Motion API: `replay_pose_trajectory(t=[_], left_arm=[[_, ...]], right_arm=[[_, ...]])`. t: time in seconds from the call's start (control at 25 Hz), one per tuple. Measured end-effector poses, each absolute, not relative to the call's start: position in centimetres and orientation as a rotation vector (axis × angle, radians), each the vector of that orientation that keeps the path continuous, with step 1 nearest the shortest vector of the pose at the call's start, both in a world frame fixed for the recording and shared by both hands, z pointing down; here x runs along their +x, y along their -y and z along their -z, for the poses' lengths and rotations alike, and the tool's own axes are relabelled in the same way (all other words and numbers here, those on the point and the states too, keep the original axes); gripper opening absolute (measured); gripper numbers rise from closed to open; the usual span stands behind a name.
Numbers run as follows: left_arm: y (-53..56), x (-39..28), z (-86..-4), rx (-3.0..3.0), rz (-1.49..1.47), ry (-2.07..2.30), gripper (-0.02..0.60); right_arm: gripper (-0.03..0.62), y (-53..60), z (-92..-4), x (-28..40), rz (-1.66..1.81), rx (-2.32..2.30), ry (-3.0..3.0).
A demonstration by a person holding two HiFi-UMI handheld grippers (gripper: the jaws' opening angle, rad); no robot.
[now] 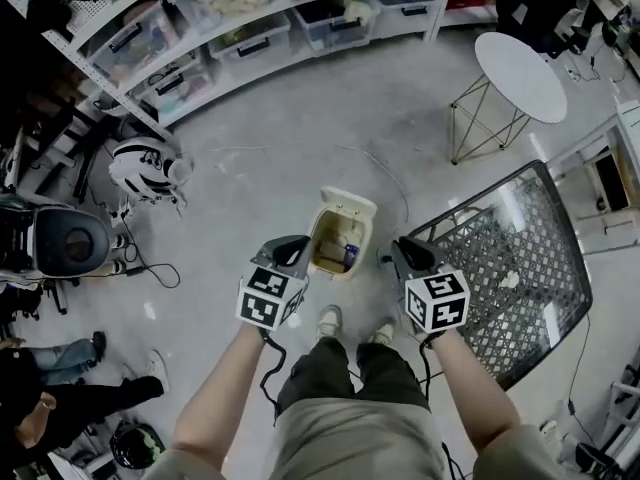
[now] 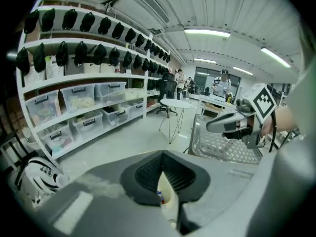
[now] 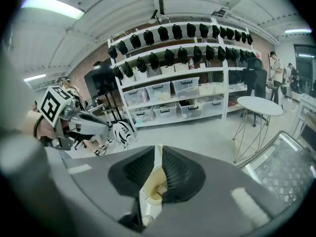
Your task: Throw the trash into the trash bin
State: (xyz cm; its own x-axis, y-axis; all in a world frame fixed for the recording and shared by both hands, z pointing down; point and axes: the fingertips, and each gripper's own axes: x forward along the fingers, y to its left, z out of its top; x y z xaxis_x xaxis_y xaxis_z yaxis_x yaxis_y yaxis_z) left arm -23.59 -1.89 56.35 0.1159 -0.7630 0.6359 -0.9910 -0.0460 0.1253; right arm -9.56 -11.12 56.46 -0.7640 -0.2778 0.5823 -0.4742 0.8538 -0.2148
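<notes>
Two tongs flank the bin in the head view: left tongs at its 9 o'clock, right tongs at its 3, near the mesh bench's edge. Trash lies inside the bin. Floor spreads at 12 o'clock.

Left gripper view: tongs tips together, empty, bin below.

Right gripper view: tongs a thin slit apart, empty, bin beneath.
</notes>
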Motion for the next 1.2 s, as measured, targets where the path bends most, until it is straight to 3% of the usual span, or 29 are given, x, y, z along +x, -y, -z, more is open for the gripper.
replay_pose_trajectory(t=[0.64, 1.2], left_arm=[[7.0, -17.6, -34.5, 2.208, -0.479, 1.806, 0.003], [6.7, -11.9, -23.6, 2.467, -0.516, 1.913, 0.003]], right_arm=[[0.015, 12.9, -30.9, -2.4, -0.273, 0.741, 2.816], [0.008, 10.0, -18.4, 5.2, -0.011, 0.897, 3.027]])
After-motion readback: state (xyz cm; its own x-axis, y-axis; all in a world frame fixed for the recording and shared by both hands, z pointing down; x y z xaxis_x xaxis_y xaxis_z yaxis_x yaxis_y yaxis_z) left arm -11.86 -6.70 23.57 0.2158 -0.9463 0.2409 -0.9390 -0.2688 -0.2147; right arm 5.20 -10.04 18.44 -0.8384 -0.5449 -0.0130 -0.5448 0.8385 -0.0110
